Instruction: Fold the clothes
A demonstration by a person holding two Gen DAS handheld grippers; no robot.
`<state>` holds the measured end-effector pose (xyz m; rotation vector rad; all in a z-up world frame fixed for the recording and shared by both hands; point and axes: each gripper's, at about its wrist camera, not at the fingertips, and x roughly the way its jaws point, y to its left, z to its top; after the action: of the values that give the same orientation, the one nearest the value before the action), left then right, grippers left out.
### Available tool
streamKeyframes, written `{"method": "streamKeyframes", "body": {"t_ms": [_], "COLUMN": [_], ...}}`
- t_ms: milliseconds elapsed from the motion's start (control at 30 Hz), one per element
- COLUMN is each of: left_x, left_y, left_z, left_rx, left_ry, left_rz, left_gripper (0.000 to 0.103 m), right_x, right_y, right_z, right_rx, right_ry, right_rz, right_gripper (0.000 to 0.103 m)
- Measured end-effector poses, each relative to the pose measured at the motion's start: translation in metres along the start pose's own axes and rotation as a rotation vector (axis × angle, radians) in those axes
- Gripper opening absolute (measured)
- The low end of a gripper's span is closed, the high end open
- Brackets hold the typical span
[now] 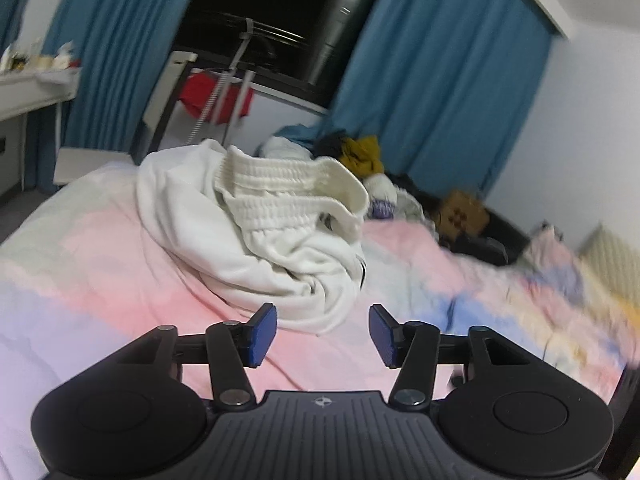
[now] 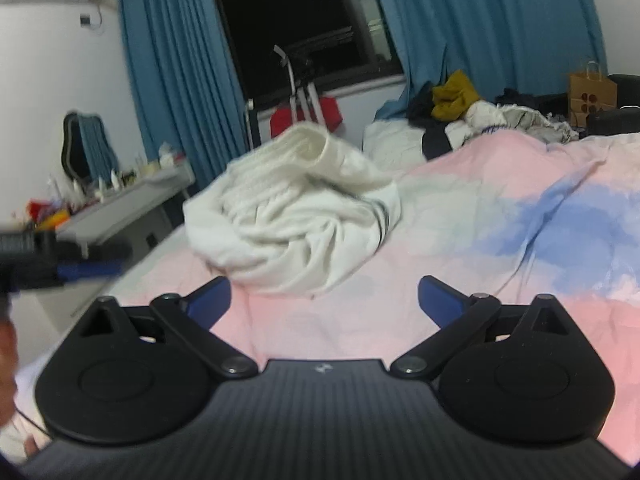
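A crumpled white garment [image 1: 256, 232] with a ribbed elastic waistband lies in a heap on the bed's pink and blue cover [image 1: 120, 280]. My left gripper [image 1: 322, 332] is open and empty, just in front of the heap's near edge. In the right wrist view the same white garment [image 2: 296, 216] lies ahead on the cover [image 2: 500, 240]. My right gripper [image 2: 324, 300] is wide open and empty, a little short of the heap. The left gripper [image 2: 92, 268] shows blurred at the left edge of that view.
A pile of other clothes [image 2: 472, 112], yellow, dark and white, lies at the bed's far end by the blue curtains [image 2: 480, 20]. A brown paper bag [image 2: 592, 96] stands far right. A cluttered shelf [image 2: 120, 196] and a red item [image 2: 304, 116] are beyond the bed's left side.
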<state>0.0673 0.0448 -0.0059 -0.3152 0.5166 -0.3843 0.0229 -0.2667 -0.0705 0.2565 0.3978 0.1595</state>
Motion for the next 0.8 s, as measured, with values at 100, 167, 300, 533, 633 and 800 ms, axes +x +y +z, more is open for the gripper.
{"method": "streamKeyframes", "body": {"t_ms": [100, 167, 300, 533, 633, 800], "left_x": [-0.003, -0.005, -0.006, -0.012, -0.007, 0.008], "left_y": [0.018, 0.030, 0.047, 0.046, 0.046, 0.051], "left_z": [0.001, 0.002, 0.000, 0.006, 0.004, -0.002], "left_rx": [-0.113, -0.177, -0.274, -0.218, -0.193, -0.172], "left_ry": [-0.005, -0.012, -0.025, -0.088, -0.109, -0.120], "left_rz": [-0.028, -0.035, 0.019, 0.122, 0.147, 0.171], "left_gripper": [0.056, 0.056, 0.057, 0.057, 0.057, 0.057], "right_x": [0.001, 0.002, 0.018, 0.071, 0.120, 0.225], "right_y": [0.009, 0.022, 0.043, 0.042, 0.037, 0.043], "right_z": [-0.009, -0.016, -0.029, 0.021, 0.076, 0.141], "right_rx": [0.012, -0.022, -0.106, -0.110, -0.078, -0.218], "right_ry": [0.089, 0.129, 0.140, 0.071, 0.036, 0.053], "right_rz": [0.009, 0.018, 0.025, -0.001, -0.027, -0.210], "right_gripper": [0.099, 0.099, 0.099, 0.097, 0.097, 0.081]}}
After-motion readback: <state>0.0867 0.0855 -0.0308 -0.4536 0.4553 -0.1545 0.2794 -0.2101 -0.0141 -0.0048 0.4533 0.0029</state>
